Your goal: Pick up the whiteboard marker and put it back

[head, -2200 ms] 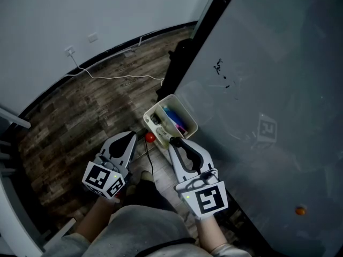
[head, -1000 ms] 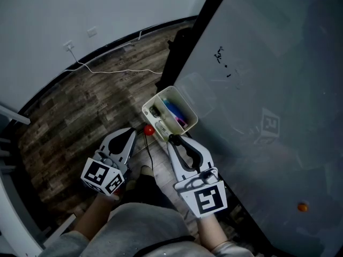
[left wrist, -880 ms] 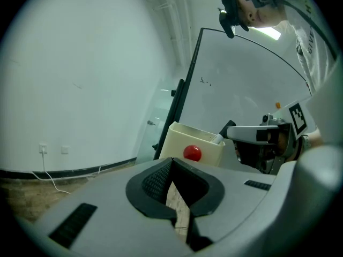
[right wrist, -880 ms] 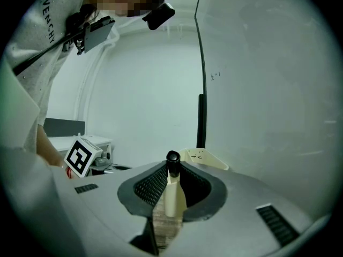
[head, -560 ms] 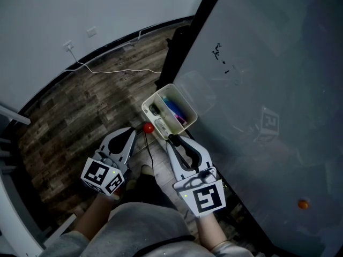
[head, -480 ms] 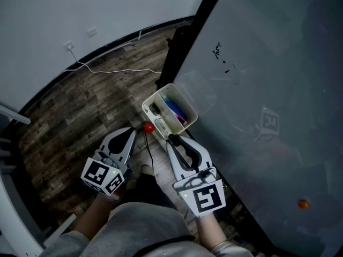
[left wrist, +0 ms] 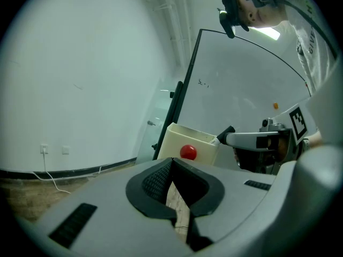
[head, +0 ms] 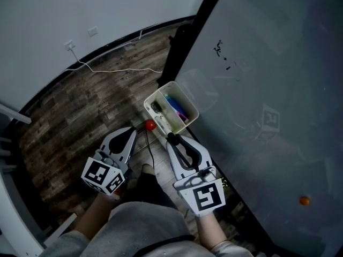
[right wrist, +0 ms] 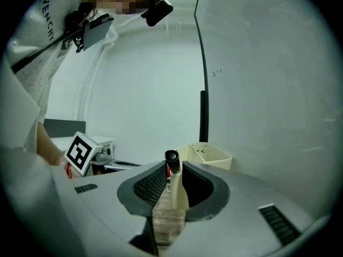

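Though overhead barely shows it, right gripper [right wrist: 172, 168] jaws, just opening, apparently pinch whiteboard marker [right wrist: 175, 189].

Three cams: one on your head, one riding each gripper.
Your head view looks steeply down, close over the left gripper [head: 133, 130] and right gripper [head: 170, 138], with the wood floor [head: 96, 106] and whiteboard [head: 268, 90] below. The left gripper view and right gripper view sit right behind their own jaws, facing nearly level toward whiteboard and wall [head: 80, 9]. All three share the cream box [head: 188, 101] at the board's edge; each gripper view also catches the other gripper.
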{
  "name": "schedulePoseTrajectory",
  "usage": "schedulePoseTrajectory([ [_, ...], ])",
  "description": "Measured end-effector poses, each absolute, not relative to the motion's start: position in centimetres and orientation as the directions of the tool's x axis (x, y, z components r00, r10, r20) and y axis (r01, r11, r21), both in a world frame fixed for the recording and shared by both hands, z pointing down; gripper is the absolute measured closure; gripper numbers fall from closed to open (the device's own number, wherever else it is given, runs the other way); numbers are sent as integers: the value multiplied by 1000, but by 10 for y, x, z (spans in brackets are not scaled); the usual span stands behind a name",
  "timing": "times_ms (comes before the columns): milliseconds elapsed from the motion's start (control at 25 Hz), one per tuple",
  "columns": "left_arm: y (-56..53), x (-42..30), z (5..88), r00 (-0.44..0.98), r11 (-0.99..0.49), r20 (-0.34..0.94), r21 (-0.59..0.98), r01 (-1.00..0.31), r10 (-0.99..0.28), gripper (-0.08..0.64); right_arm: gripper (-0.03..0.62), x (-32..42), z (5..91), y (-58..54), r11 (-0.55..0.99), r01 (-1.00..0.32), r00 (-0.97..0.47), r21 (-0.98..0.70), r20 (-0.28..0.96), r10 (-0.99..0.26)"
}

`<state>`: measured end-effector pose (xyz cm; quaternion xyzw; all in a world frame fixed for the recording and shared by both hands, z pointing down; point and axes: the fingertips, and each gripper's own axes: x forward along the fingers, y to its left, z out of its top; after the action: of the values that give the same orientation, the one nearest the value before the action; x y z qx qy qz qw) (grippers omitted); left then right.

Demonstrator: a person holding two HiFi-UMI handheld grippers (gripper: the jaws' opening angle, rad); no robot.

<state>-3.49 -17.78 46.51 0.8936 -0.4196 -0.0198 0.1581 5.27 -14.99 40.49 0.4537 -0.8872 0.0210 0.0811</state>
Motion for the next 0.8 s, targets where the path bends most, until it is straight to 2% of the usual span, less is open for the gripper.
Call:
schedulePoseTrajectory([
  [800,-158,-38,459,668,-621,88,295,-726,-739,545,497,52,413,-132,563,-826,-547,38,190,-815],
])
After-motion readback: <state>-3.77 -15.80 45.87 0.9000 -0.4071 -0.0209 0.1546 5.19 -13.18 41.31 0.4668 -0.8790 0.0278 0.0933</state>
